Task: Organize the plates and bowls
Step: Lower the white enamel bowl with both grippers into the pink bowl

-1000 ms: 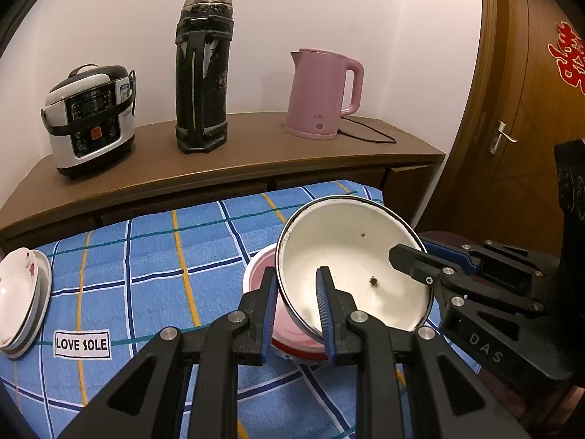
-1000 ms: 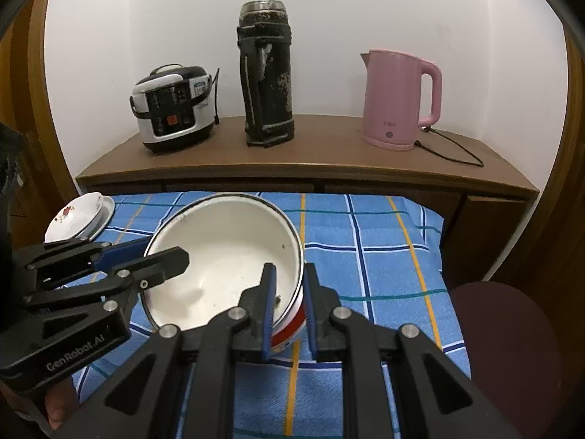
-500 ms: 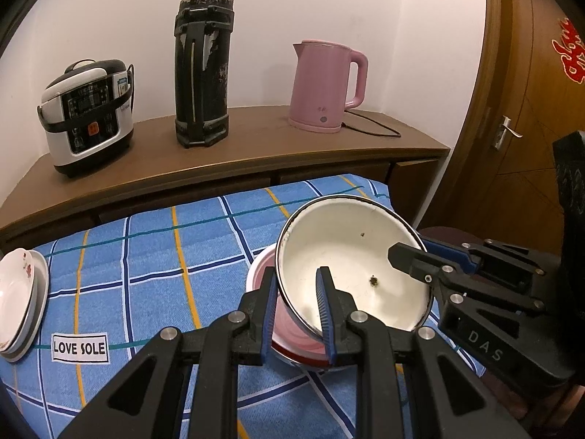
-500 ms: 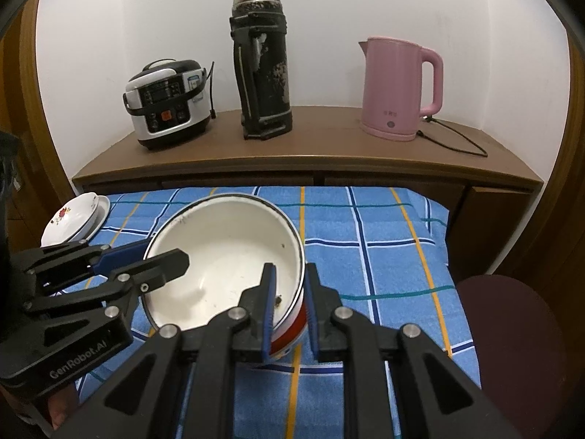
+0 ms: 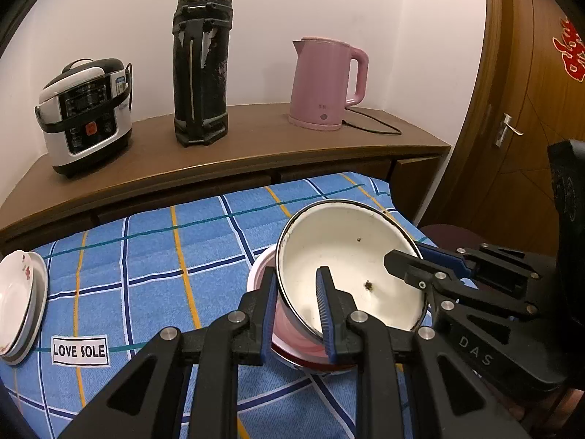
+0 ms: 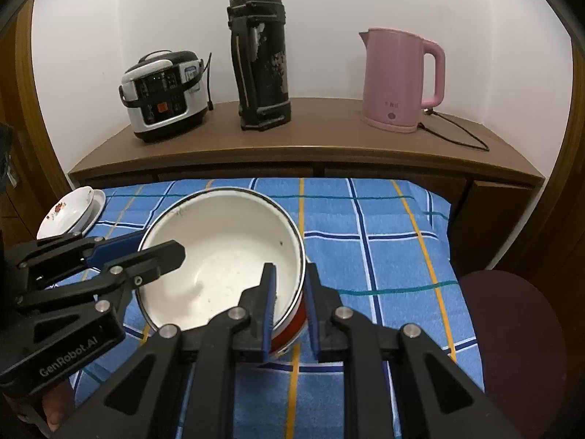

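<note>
Two grippers grip one white enamel bowl (image 5: 351, 267) by opposite sides of its rim. Left gripper (image 5: 298, 314): jaws closed on the near rim, one finger inside the bowl, one outside. Right gripper (image 6: 289, 303): jaws likewise closed on the rim, one blue pad inside, the other against the red outer wall. Bowl is tilted and sits in a pink bowl (image 5: 289, 333) beneath it; small dark specks mark its inner surface. Both bowls are over the blue checked cloth (image 5: 146, 256) covering the desk. Cloth bears a label reading "LOVE SOLE" (image 5: 79, 350). At the cloth's left edge, well apart from the bowls, lies a stack of white plates (image 5: 20, 303), the top one with a floral print. Beyond, a wooden sideboard (image 6: 310, 146) carries a rice cooker (image 6: 164, 91), a black flask (image 6: 261, 58) and a pink kettle (image 6: 398, 80), corded.
</note>
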A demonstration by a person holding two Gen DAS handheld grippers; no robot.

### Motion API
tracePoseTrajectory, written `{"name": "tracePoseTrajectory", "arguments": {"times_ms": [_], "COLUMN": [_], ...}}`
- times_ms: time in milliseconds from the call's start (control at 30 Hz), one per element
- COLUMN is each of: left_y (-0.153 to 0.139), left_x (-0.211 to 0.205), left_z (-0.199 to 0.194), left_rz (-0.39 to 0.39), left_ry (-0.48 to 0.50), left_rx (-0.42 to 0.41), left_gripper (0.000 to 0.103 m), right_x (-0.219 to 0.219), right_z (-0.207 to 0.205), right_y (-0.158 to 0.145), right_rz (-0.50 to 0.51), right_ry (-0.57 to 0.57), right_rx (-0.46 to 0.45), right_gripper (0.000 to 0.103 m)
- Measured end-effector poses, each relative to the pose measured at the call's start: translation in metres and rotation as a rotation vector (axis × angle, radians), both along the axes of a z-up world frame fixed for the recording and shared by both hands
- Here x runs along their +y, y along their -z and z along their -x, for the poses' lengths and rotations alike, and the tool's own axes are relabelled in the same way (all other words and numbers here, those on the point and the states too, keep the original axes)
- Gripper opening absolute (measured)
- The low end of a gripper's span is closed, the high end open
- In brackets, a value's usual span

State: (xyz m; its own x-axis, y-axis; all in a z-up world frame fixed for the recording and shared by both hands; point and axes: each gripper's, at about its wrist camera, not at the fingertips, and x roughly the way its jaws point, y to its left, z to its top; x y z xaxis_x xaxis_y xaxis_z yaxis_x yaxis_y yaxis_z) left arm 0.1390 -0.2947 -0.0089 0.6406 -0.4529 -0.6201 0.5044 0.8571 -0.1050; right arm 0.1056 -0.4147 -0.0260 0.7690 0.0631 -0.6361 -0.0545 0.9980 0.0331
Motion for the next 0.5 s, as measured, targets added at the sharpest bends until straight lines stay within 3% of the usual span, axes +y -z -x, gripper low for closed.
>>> {"name": "tracePoseTrajectory", "arguments": {"times_ms": [500], "left_y": [0.006], "left_x": [0.003], "left_z": [-0.012], "left_rz": [0.017], "left_ry": [0.009], "left_rx": [0.044], "left_gripper": [0.023], "right_x": [0.003], "right_z": [-0.004], "right_y": [0.005], "right_rz": [0.005], "right_ry": [-0.008], "right_rx": [0.034], "right_gripper": [0.017]}}
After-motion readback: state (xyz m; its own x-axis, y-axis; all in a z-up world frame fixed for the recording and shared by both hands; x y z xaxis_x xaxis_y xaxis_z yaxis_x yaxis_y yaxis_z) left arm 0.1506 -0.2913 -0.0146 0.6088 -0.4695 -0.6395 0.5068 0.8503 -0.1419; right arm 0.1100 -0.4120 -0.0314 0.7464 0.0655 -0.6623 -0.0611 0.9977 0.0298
